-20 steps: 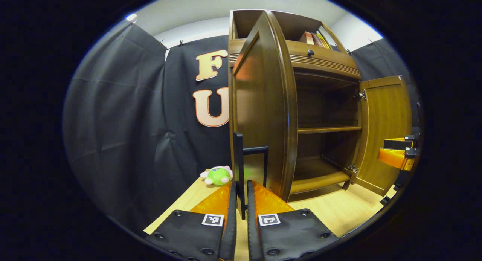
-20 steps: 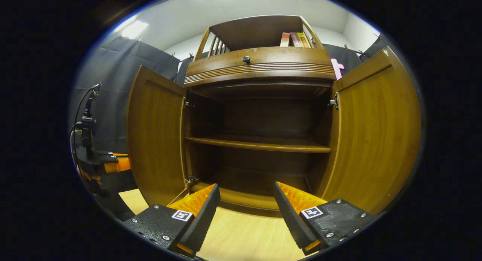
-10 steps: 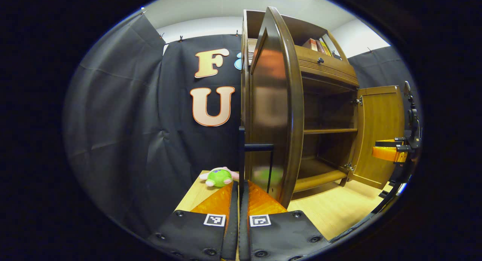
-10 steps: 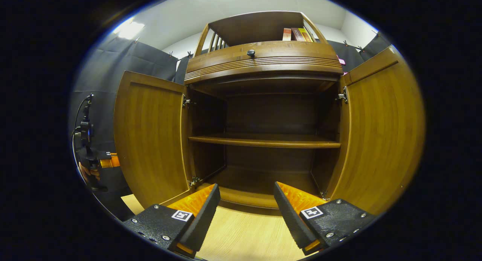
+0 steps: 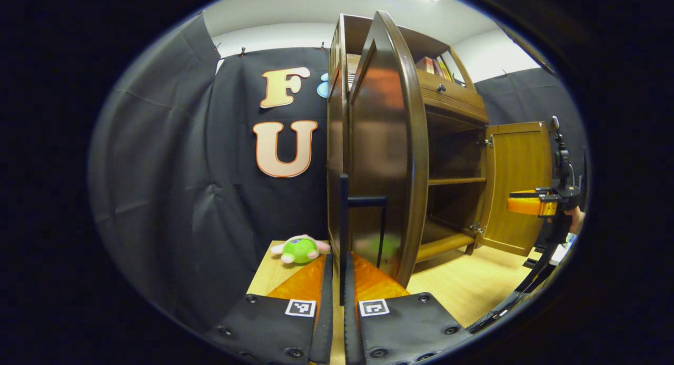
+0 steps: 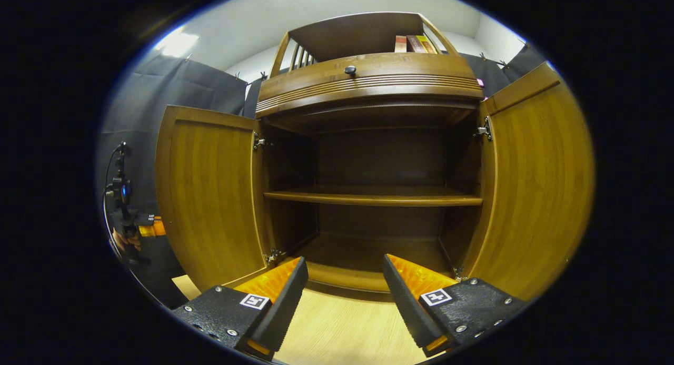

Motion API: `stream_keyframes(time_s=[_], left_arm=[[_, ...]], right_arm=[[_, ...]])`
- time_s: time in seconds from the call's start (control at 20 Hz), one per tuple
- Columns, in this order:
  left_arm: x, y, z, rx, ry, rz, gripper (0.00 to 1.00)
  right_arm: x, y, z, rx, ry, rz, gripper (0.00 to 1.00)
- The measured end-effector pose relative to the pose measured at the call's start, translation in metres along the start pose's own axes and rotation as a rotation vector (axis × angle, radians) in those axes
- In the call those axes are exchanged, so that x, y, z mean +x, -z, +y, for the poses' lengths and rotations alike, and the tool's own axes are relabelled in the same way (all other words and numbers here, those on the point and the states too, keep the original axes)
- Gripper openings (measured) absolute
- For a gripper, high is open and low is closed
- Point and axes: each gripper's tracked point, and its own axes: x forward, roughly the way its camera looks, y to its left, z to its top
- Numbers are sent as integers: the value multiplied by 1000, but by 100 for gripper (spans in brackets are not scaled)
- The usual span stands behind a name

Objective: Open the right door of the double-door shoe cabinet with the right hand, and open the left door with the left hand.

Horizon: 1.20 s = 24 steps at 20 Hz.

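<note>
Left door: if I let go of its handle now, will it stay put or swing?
The left door looks rigid, solid wood on two metal hinges, so it probably holds position. The left tongs pinch its thin black handle; the glossy face may be slippery to push.

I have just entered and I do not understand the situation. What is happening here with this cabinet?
A person is opening a wooden shoe cabinet with a gripper in each hand. Both doors stand wide open now. The left gripper is shut on the black handle of the left door, holding it swung out. The right gripper is open and holds nothing; it faces the shelves, with the right door beside it. A green plush toy lies on the floor by the cabinet.
</note>
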Motion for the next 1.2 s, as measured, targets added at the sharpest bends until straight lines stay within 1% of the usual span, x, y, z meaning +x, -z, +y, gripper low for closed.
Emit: stream_keyframes(time_s=[0.05,0.1,0.15,0.2,0.25,0.3,0.4,0.5,0.6,0.65,0.8,0.85,0.95,1.1,1.15,1.2], left_arm=[[-8,-2,1,8,-26,-24,16],[-13,-5,-1,-2,-34,-21,17],[-19,4,-1,-9,-66,14,16],[-27,12,2,2,-110,47,16],[-33,15,1,16,-137,62,15],[-39,12,-4,23,-152,59,12],[-51,-7,-20,36,-176,23,16],[-58,-39,-48,59,-156,-45,15],[-45,-70,-87,51,-106,-124,16],[-29,-75,-112,40,-72,-141,17],[2,-86,-158,80,-73,-151,16],[12,-86,-174,105,-63,-155,12],[36,-89,-197,132,-58,-167,12],[55,-97,-217,57,-69,-211,12],[60,-101,-222,33,-72,-235,18],[65,-103,-230,10,-65,-247,24]], right_arm=[[-1,-1,-3,-1,2,-5,89],[0,-1,-8,-5,6,-4,89],[-1,1,-11,-7,7,-1,89],[-3,3,-14,-4,5,2,89],[-5,2,-20,-1,3,1,89],[-7,3,-24,1,1,2,89],[-10,4,-33,3,-2,9,89],[-14,3,-41,10,-8,10,89],[-21,2,-49,5,-9,3,89],[-25,2,-56,-10,2,1,89],[-40,-1,-73,-34,28,-9,89],[-45,-2,-75,-34,33,-17,89],[-57,-5,-83,-36,58,-31,89],[-73,-8,-90,-20,82,-47,89],[-77,-9,-93,-18,89,-50,89],[-81,-9,-95,-19,95,-51,100]])
